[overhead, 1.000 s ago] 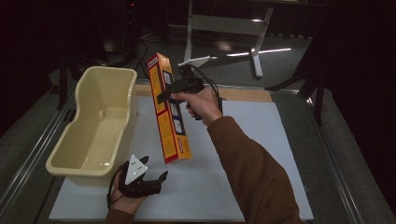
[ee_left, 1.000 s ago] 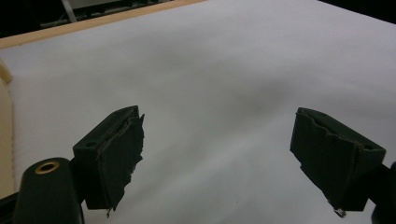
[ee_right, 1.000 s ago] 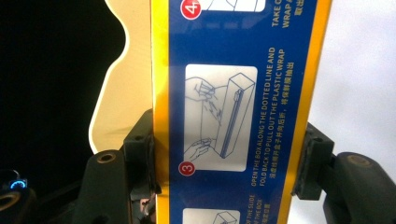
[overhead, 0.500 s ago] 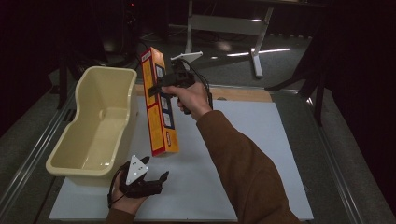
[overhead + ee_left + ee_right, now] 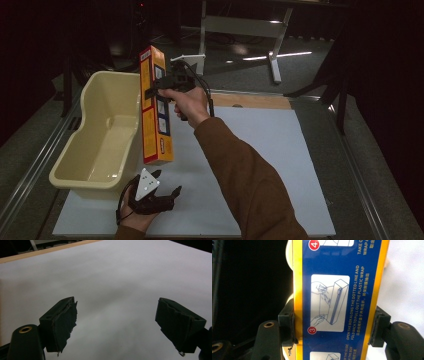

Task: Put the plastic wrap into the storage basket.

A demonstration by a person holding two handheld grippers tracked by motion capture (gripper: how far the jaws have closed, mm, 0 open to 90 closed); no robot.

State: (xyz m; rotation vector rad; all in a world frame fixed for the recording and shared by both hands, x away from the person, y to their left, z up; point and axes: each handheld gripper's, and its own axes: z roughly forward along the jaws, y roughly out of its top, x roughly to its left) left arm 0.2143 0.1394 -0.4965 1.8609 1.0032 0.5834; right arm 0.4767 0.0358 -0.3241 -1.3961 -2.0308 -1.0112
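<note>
Right hand-held gripper (image 5: 152, 92), black, clamped on a long yellow-and-blue cardboard box of plastic wrap (image 5: 156, 107), pads pressing both narrow yellow edges at about the upper third of its length. Box carried clear of the bench, nearly upright in the high view, top end tipped slightly toward 11 o'clock, lower end hanging just above the white sheet beside the tub. In the right gripper view, same box (image 5: 339, 297) standing between the jaws, blue face toward the camera, printed with numbered steps and a drawing of hands pulling out film; black pad (image 5: 287, 325) tight against the yellow edge on one side, matching pad on the other. Right hand (image 5: 186, 102) wrapped round the handle, brown sleeve running down toward 5 o'clock.

Cream-coloured rectangular plastic tub (image 5: 75, 165) at 9 o'clock of the box, just beside it, lying lengthwise on the bench, inside bare.

Left hand-held gripper (image 5: 167, 195), black with a grey three-cornered plate on top, low at 6 o'clock of the tub's near corner, resting by the white sheet, well apart from the box. Jaws spread wide in the left gripper view, nothing between the pads (image 5: 63, 325), plain white bench cover (image 5: 117, 277) beyond them.
</note>
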